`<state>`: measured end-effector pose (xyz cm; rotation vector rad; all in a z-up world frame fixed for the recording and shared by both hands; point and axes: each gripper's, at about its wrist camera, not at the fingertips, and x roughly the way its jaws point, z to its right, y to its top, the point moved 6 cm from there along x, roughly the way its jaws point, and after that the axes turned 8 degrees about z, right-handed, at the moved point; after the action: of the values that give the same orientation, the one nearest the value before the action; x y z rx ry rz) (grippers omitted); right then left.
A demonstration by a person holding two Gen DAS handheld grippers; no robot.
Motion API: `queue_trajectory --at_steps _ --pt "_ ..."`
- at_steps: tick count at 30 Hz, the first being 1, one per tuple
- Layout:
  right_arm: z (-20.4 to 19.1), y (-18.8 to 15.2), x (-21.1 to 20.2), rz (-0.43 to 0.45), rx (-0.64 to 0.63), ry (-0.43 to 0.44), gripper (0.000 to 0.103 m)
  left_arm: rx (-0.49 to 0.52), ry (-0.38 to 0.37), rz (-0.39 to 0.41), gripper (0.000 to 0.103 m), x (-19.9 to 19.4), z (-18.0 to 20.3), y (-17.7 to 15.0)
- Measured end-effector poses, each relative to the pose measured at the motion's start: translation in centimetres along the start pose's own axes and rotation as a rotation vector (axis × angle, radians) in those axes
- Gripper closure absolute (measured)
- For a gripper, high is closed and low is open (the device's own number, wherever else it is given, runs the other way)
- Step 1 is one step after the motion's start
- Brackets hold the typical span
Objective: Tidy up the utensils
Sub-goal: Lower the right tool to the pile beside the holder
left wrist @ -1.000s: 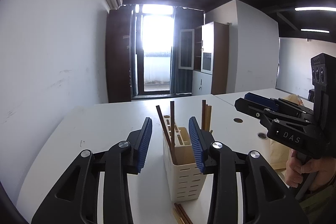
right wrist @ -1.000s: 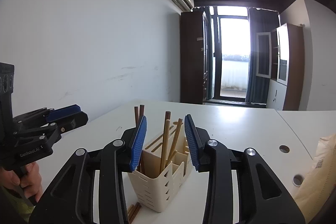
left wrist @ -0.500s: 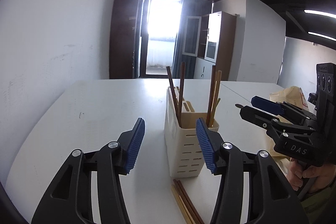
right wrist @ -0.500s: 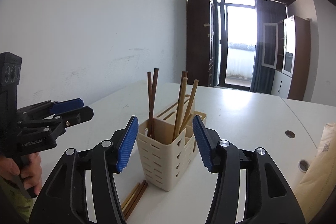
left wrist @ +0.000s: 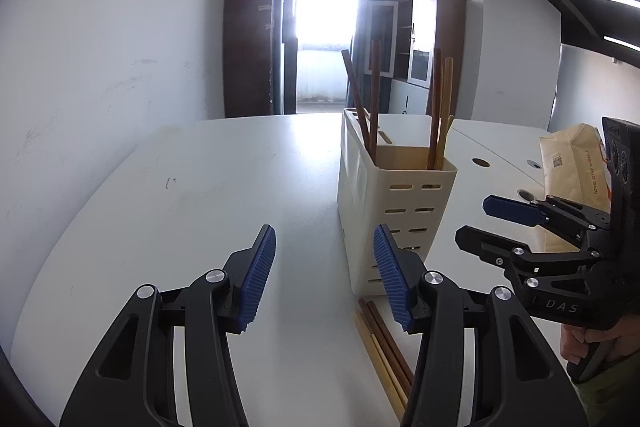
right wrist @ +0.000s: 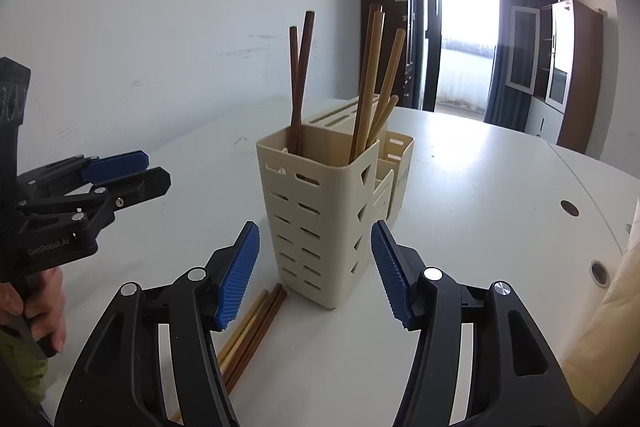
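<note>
A cream slotted utensil holder (left wrist: 396, 211) (right wrist: 316, 211) stands upright on the white table (left wrist: 200, 207). Dark brown chopsticks (right wrist: 300, 75) and light wooden chopsticks (right wrist: 376, 75) stand in it. Several loose chopsticks (left wrist: 384, 339) (right wrist: 252, 323) lie on the table at its near foot. My left gripper (left wrist: 324, 231) (right wrist: 158, 171) hangs open just left of the holder, holding nothing. My right gripper (right wrist: 314, 227) (left wrist: 472, 221) faces the holder's near corner. Its jaws are opening, and they touch nothing.
A brown paper bag (left wrist: 572, 163) (right wrist: 616, 307) stands on the table to the right of the holder. Round cable holes (left wrist: 480, 161) (right wrist: 569, 207) sit in the tabletop beyond it. A white wall runs along the table's left side. A hand (right wrist: 48, 307) grips each tool.
Both grippers have sunk toward the table and tipped downward, and their jaws have spread wider. The holder looms larger and the loose chopsticks at its foot have come into fuller view.
</note>
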<state>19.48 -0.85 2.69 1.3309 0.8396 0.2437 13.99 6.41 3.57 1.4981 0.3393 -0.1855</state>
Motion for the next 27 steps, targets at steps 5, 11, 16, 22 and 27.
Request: queue_trajectory --at_steps 5,11,16,22,27 --pt "-0.4 -1.4 1.7 -0.070 0.010 0.006 0.045 -0.019 0.001 -0.004 0.047 -0.5 -0.8 -0.3" --pt "-1.2 -3.7 3.6 -0.154 0.011 0.013 0.045 -0.032 0.032 -0.075 0.047 0.2 -2.1 -3.1" --pt "-1.4 -4.8 4.9 -0.209 0.017 0.013 0.045 -0.026 0.033 -0.070 0.047 0.2 -2.0 -3.1" --pt "-1.8 -5.9 6.6 -0.269 0.023 0.003 0.045 -0.028 0.028 -0.082 0.047 0.4 -2.0 -3.3" --pt "-1.8 -6.7 7.6 -0.304 0.046 -0.004 0.045 -0.039 0.028 -0.084 0.046 0.4 -2.1 -3.2"
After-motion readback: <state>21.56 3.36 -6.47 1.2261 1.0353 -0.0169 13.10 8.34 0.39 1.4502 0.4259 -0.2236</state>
